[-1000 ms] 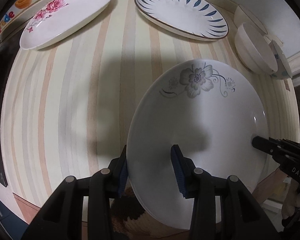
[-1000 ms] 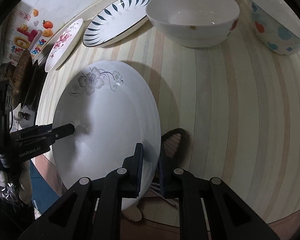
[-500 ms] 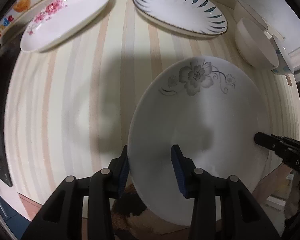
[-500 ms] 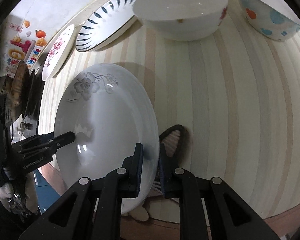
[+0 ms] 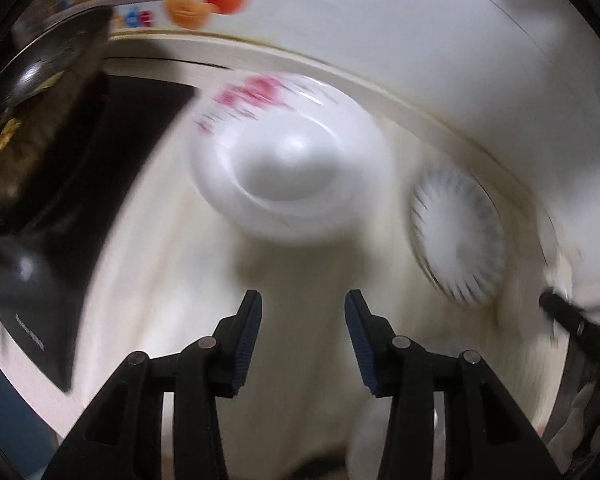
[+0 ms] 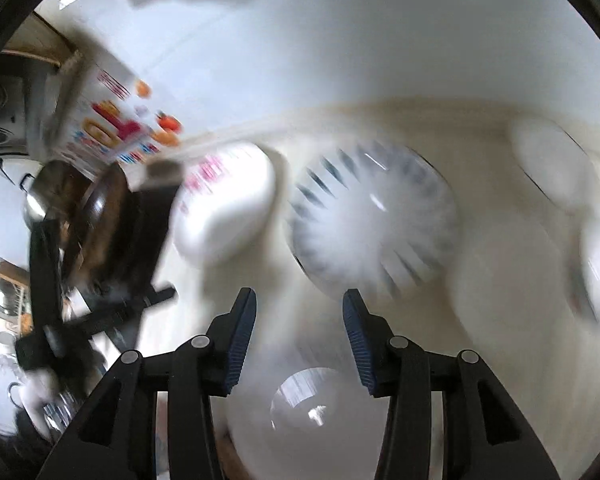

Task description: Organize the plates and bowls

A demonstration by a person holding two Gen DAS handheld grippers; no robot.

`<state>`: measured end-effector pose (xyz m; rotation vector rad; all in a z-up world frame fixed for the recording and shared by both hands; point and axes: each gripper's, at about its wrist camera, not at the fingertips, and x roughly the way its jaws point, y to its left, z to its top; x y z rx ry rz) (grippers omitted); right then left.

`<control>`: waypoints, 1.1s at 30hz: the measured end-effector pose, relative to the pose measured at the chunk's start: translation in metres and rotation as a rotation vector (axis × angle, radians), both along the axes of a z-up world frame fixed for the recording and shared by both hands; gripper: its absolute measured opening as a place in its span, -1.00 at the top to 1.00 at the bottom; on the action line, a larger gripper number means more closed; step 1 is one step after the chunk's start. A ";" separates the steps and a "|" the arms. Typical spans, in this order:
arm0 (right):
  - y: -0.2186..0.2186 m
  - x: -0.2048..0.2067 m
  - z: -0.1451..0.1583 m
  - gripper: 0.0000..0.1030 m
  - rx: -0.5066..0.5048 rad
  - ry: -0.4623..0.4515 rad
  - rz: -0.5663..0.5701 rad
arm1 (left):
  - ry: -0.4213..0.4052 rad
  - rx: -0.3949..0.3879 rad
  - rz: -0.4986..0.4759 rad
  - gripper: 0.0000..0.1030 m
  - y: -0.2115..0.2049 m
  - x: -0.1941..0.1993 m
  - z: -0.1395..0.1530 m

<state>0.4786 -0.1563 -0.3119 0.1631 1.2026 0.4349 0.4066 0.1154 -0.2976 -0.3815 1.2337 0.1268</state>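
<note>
Two tongs are opening with nothing between their pads: the left tongs (image 5: 303, 336) and the right tongs (image 6: 299, 336) are both standing clear above the table (image 5: 308, 360), and both views are smearing with motion. The grey-flower plate (image 6: 312, 420) is lying flat below the right tongs, near the table's front edge; in the left view only a white sliver of it is showing at the bottom. The pink-flower plate (image 5: 288, 168) is lying ahead of the left tongs, near the wall, with the blue-leaf plate (image 5: 458, 236) to its right and apart from it. In the right view the bowls (image 6: 552, 168) are blurring together at the far right; their number cannot be told.

The step in hand is judged to be the reach for the next plate. To do it well, the jaws should be spread fully before descending, each one straddling the rim at opposite sides of the same plate, pads closing on the lip only, not the well. Glazed ware is likely to slip, so the lift should be level and slow, with both hands rising together.
</note>
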 end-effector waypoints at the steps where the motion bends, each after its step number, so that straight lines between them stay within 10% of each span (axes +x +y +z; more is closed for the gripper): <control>1: 0.019 0.022 -0.005 0.07 0.005 -0.009 0.017 | -0.003 0.014 0.024 0.21 0.008 0.005 -0.002; 12: 0.155 0.171 -0.105 0.10 -0.198 0.042 0.170 | 0.125 0.085 0.199 0.21 0.089 0.049 -0.060; 17: 0.157 0.192 -0.138 0.51 -0.182 0.086 0.163 | 0.107 0.070 0.178 0.27 0.089 0.058 -0.071; 19: 0.160 0.192 -0.141 0.58 -0.150 0.079 0.165 | 0.066 0.074 0.149 0.51 0.084 0.060 -0.068; 33: 0.139 0.167 -0.104 0.70 -0.129 -0.027 0.172 | 0.002 0.078 0.075 0.51 0.071 0.034 -0.040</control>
